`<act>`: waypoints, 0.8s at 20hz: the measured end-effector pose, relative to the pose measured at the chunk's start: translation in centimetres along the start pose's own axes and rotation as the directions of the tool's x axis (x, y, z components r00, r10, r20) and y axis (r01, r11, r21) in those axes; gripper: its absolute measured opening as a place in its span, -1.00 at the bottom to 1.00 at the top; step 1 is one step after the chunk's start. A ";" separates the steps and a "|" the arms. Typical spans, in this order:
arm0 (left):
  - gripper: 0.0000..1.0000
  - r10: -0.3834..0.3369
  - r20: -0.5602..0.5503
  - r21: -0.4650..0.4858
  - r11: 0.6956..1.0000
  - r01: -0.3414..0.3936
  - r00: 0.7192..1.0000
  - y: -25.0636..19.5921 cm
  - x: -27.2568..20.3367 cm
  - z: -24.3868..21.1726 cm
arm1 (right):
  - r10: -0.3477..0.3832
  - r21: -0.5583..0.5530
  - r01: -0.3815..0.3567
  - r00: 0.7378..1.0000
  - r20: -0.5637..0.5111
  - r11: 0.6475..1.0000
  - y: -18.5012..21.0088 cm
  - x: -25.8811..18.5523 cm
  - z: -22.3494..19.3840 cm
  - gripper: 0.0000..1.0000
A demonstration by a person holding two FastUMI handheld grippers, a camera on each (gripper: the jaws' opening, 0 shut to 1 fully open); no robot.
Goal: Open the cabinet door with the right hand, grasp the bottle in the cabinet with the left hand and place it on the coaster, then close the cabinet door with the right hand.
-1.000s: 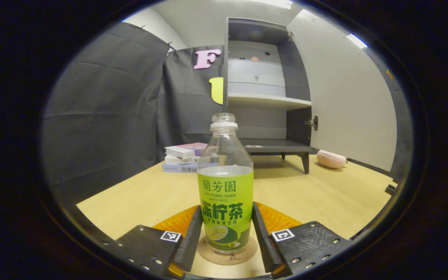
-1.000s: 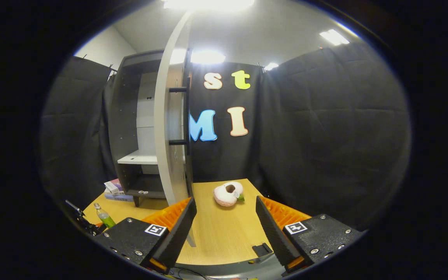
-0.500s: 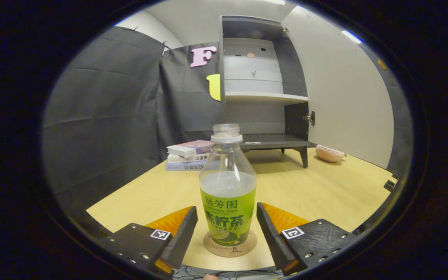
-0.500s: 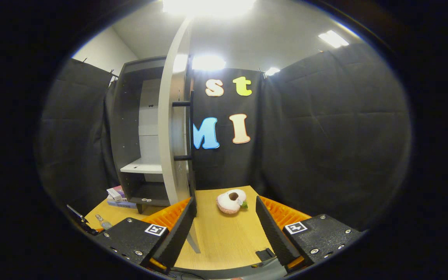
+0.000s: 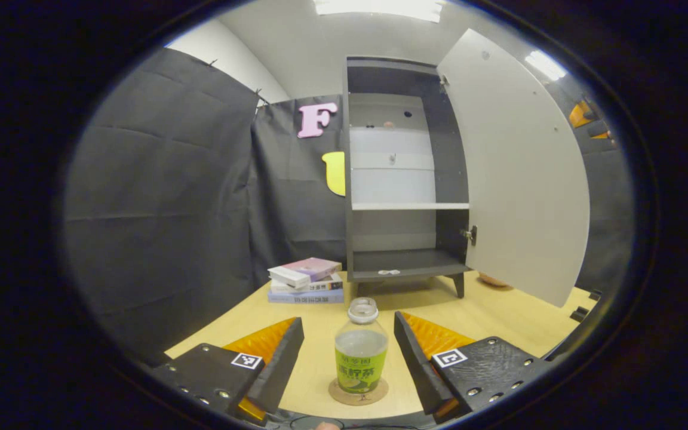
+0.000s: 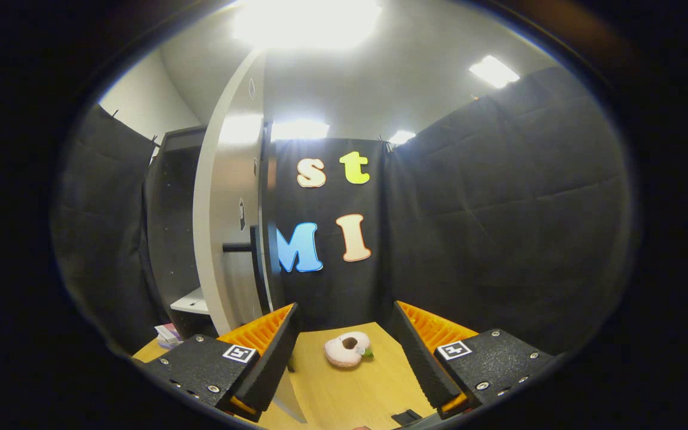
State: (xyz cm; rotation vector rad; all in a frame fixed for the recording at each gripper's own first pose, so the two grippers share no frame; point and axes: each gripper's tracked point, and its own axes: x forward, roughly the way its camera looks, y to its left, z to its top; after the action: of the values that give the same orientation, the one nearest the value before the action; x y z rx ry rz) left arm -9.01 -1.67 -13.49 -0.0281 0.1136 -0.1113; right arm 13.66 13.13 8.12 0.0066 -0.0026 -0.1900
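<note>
The clear plastic bottle with the green label (image 5: 361, 346) stands upright on the round cork coaster (image 5: 358, 392), on the pale wooden surface (image 5: 499, 310), so the placing step looks done and the closing of the door is what remains. The left tongs (image 5: 349, 358) are released, their fingers spread wide to either side of the bottle and apart from it. The right tongs (image 6: 344, 352) are likewise spread and hold nothing; they sit just beside the white cabinet door (image 6: 224, 221), close to its outer face and its dark bar handle (image 6: 242, 246), whether touching it I cannot tell. In the left gripper view the grey cabinet (image 5: 404, 179) stands open, its door swung out to the right, shelves bare. The risks from here are judgement: a hard or off-centre push could slam the door and jolt the light cabinet on its short legs, or slide it back on the surface. The pink doughnut-shaped soft toy (image 6: 347, 350) lies near the door's foot and might be swept or wedged if the arc crosses it. The left tongs, moved carelessly near the narrow bottle, could knock it off the coaster.
</note>
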 end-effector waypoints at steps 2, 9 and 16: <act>0.83 0.013 0.022 -0.015 1.000 -0.012 1.000 1.2 -1.0 2.2 | -0.002 -0.013 0.002 1.000 0.007 1.000 0.7 0.6 0.6 0.82; 0.74 0.057 0.069 -0.045 0.998 -0.054 0.996 5.6 -2.8 6.4 | -0.035 -0.036 0.035 0.999 0.000 0.999 3.0 1.0 0.6 0.82; 0.73 0.065 0.083 -0.039 0.997 -0.062 0.994 7.4 -3.2 6.8 | 0.105 -0.020 -0.106 0.994 -0.008 0.994 9.4 -0.5 0.3 0.81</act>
State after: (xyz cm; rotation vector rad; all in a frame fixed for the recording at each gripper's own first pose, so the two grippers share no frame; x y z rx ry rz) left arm -10.58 6.17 -6.62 -0.0654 0.0326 -0.0442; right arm 14.91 22.41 8.44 -0.0130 0.0061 -0.0842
